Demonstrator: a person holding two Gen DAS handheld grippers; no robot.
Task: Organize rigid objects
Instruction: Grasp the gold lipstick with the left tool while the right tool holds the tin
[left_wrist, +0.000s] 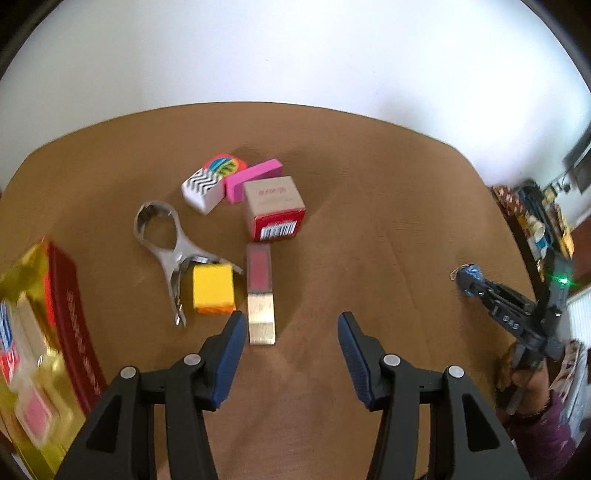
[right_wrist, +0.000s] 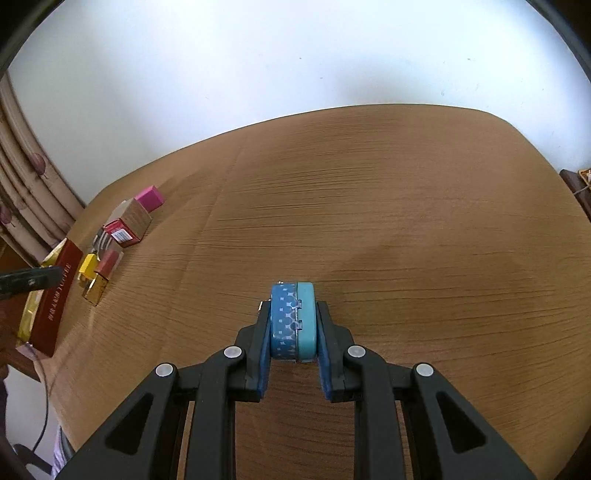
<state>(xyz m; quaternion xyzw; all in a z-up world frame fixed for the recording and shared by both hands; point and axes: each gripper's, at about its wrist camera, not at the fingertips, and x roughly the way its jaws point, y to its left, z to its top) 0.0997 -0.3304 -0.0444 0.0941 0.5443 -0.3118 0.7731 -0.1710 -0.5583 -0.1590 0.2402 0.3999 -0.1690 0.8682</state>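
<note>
Now, left gripper (left_wrist: 291, 328): jaws apart, empty, just beside the gold-capped lipstick (left_wrist: 260, 295).
Right gripper (right_wrist: 293, 325): clamped on blue patterned case (right_wrist: 293, 321), well apart from lipstick.

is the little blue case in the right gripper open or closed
Closed. In the right wrist view, the blue case's patterned and plain halves meet edge to edge, clamped between the right hand-held gripper's pads.

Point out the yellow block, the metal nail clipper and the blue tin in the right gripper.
yellow block (left_wrist: 213, 286), left wrist view, top face.
metal nail clipper (left_wrist: 173, 254), left wrist view, middle of its body.
blue tin (right_wrist: 284, 321), right wrist view, dotted blue side.
</note>
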